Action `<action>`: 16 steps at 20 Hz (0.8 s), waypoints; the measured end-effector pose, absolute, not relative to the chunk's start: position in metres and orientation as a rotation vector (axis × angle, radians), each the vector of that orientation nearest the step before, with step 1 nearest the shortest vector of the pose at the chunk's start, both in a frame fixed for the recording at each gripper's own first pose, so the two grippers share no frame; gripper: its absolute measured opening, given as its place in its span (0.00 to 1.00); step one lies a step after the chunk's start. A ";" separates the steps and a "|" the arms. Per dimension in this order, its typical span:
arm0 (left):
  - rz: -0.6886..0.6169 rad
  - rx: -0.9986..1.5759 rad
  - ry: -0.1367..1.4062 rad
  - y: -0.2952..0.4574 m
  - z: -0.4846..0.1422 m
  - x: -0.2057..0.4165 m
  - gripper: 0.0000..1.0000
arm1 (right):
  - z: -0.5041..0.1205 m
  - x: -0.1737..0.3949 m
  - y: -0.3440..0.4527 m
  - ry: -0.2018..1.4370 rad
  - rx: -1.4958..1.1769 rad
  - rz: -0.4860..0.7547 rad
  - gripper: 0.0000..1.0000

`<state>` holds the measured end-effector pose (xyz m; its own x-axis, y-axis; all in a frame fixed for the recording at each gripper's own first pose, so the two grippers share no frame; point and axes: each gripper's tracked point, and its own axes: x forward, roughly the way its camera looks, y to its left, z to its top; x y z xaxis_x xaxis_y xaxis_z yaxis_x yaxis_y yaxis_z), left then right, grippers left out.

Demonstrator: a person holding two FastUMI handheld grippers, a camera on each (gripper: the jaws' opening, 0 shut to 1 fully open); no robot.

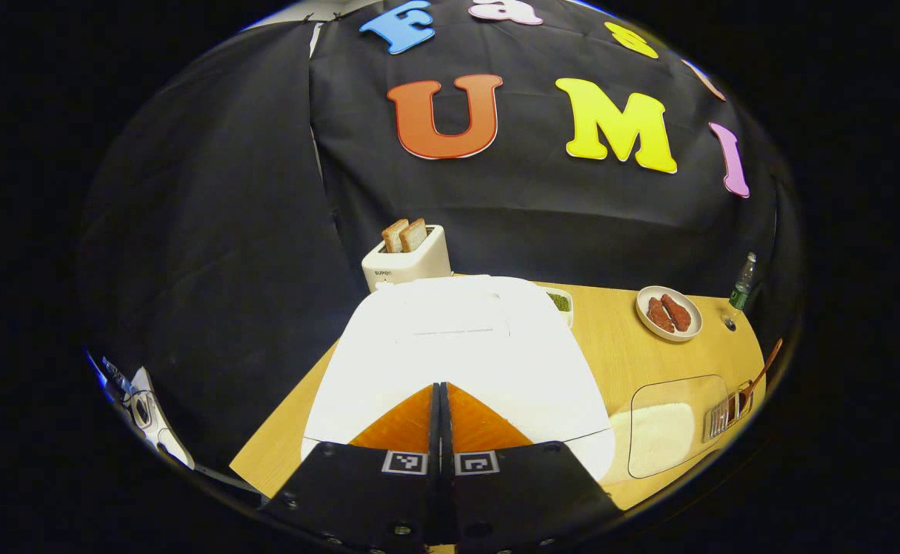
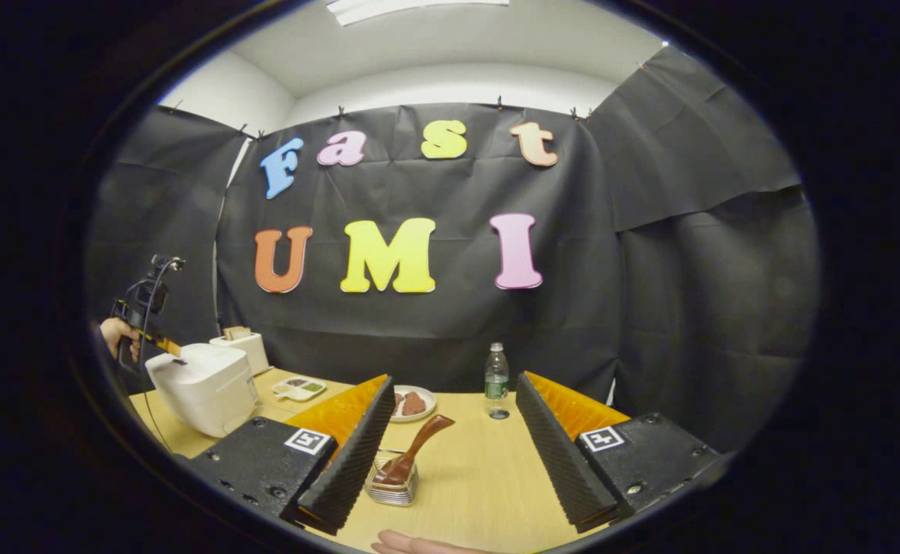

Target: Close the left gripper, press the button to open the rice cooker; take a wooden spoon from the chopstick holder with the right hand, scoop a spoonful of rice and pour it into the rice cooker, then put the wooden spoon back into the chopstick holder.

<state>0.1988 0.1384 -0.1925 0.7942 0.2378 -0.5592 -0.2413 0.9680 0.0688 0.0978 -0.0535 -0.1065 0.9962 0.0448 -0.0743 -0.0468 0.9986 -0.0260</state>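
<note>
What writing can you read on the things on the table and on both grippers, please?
White toaster: small dark print on its front, too blurred to read.
Clear plastic bottle: label too small to read.
Left gripper and right gripper: square patterned markers, no words.

A white rice cooker [image 1: 458, 362], lid down, sits directly ahead of and beneath the left gripper [image 1: 443, 400], whose fingers are pressed together just above the front of the lid. In the right gripper view the same cooker [image 2: 204, 385] stands far off to the left of the right gripper [image 2: 450, 427]. A brown wooden spoon [image 2: 413, 450] leans tilted in a small wire chopstick holder [image 2: 393, 485], just ahead between that gripper's spread fingers, nearer the left one. A clear tray of white rice [image 1: 661, 435] lies to the right of the cooker.
</note>
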 end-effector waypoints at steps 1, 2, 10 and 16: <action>0.260 0.002 0.595 0.137 -0.194 0.197 0.00 | -0.108 0.097 -0.053 0.079 -0.026 0.047 1.00; 0.261 0.012 0.599 0.136 -0.194 0.194 0.00 | -0.109 0.098 -0.054 0.083 -0.022 0.047 1.00; 0.287 0.016 0.617 0.132 -0.198 0.185 0.00 | -0.121 0.091 -0.050 0.107 0.006 0.064 1.00; 0.275 0.018 0.607 0.131 -0.199 0.185 0.00 | -0.122 0.078 -0.056 0.114 -0.013 0.053 1.00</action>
